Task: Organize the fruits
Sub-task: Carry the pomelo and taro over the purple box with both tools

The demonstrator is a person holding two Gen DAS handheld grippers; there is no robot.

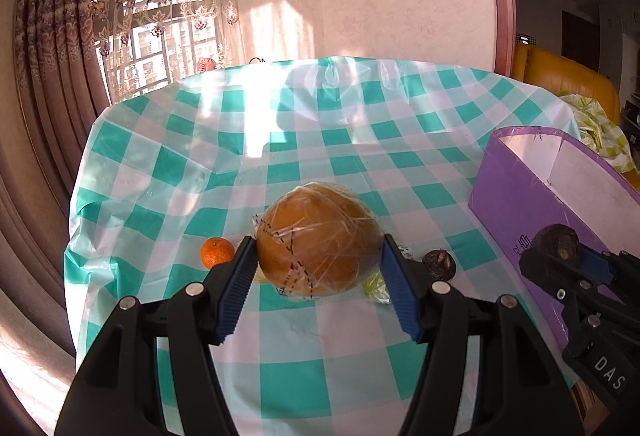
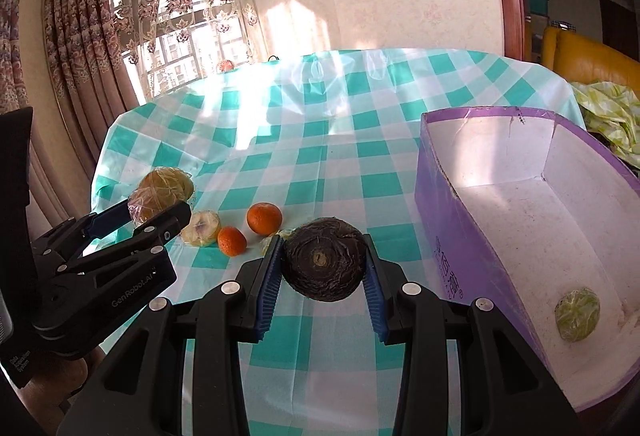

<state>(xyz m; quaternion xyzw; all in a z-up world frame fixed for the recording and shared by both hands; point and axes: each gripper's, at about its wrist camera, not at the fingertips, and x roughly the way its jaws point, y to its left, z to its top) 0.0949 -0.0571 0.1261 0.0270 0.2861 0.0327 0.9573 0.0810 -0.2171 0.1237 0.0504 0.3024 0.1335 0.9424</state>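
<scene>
Large round orange-brown fruit [image 1: 318,238], wrapped in clear crinkled film with dark dashed markings on its near face, held between the blue ribbed pads of the left gripper [image 1: 318,264], which is clenched on its two sides; the fruit sits above the checked cloth, not resting on it. Dark brown fruit [image 2: 324,260], squat and round, its rough skin ringed in concentric ridges about a pale central stub, grasped by the right gripper [image 2: 324,276], jaws pressed to its flanks, left of the box. Purple box [image 2: 440,204], open-topped with a white inside, at the right of the table; a pale green wrapped fruit [image 2: 577,314] lies on its floor near the close end. On the teal-and-white checked tablecloth [image 2: 328,156], between the two grippers: two small oranges [image 2: 264,218] close together, and a pale yellowish wrapped fruit [image 2: 201,228] just left of them. A second small dark fruit [image 1: 439,264] lies on the cloth beside the right pad of the left gripper.
</scene>
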